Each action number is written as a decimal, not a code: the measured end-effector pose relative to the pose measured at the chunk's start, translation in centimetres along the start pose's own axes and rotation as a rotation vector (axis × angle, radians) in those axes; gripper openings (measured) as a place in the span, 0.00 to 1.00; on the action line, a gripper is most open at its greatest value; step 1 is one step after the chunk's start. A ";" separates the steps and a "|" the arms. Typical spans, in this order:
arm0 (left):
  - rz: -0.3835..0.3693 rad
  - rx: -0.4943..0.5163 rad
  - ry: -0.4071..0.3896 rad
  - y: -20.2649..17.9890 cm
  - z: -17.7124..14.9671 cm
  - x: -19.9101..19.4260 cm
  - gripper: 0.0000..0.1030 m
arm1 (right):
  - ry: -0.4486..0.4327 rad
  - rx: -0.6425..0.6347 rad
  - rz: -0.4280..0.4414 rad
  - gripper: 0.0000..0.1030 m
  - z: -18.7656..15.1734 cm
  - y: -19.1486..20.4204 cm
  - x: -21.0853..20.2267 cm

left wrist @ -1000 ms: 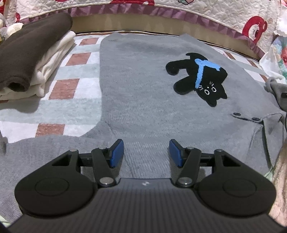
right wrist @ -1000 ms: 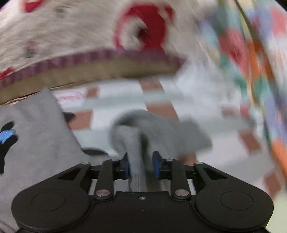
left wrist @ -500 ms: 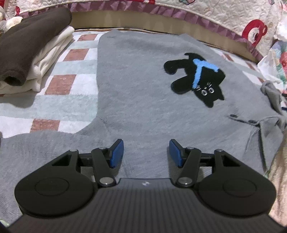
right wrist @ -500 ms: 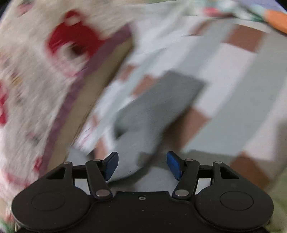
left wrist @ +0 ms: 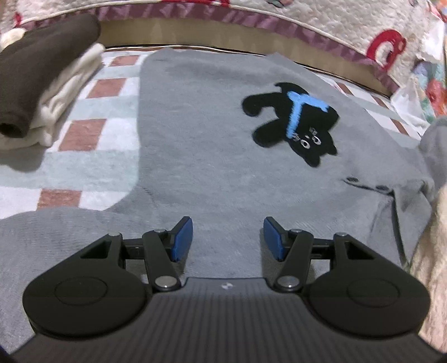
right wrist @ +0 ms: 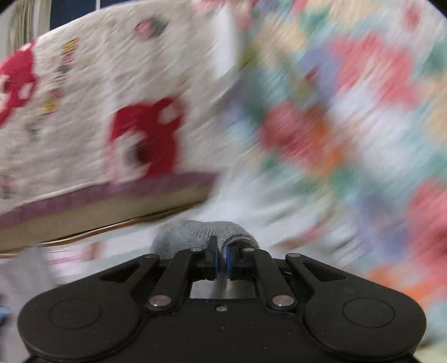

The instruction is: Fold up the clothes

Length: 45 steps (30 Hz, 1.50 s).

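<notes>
A grey sweater [left wrist: 201, 145] with a black cat patch [left wrist: 293, 125] lies spread flat on a checked cover. My left gripper [left wrist: 227, 237] hovers open over its near part, nothing between the blue pads. One grey sleeve lies across the near left; another grey fold [left wrist: 435, 145] rises at the right edge. In the blurred right wrist view, my right gripper [right wrist: 222, 261] is shut on a bunched grey sleeve [right wrist: 201, 233], lifted off the surface.
A folded stack, brown garment [left wrist: 42, 67] on white ones [left wrist: 64, 100], sits at the far left. A quilted bed edge [left wrist: 251, 16] with a purple border runs along the back. A colourful patterned cloth [right wrist: 349, 111] fills the right wrist view's right side.
My right gripper opened half a second ago, then shut again on the grey sleeve and swung upward fast. The left gripper stayed open, drifting slightly over the sweater.
</notes>
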<state>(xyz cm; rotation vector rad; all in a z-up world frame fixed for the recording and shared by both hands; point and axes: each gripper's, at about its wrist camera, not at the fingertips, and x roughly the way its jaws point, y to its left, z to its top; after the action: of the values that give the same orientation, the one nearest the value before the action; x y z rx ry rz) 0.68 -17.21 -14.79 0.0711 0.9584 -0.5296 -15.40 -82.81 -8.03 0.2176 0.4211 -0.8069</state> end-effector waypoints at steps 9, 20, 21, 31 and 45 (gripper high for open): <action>-0.072 0.020 -0.052 -0.7 0.2 -1.2 0.54 | 0.382 -0.083 -0.396 0.25 -1.7 -10.9 3.6; -0.285 0.179 -0.079 -4.4 0.1 -1.9 0.57 | 0.268 -0.025 0.368 0.34 1.3 5.6 -6.1; -0.309 0.196 -0.065 -4.7 0.1 -1.8 0.59 | 0.264 -0.025 0.466 0.34 1.8 7.9 -7.0; -0.299 0.483 0.087 -8.9 -1.6 0.6 0.64 | 0.468 -0.440 1.044 0.40 -3.4 28.5 -16.6; -0.099 0.352 0.014 -6.1 2.1 2.9 0.23 | 0.880 -0.114 0.813 0.56 -15.8 32.4 -17.4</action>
<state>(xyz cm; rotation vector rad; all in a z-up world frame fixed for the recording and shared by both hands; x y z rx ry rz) 0.78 -24.29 -14.79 0.3450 0.8770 -0.7859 -6.64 -44.09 -13.46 0.5934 1.1072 0.1608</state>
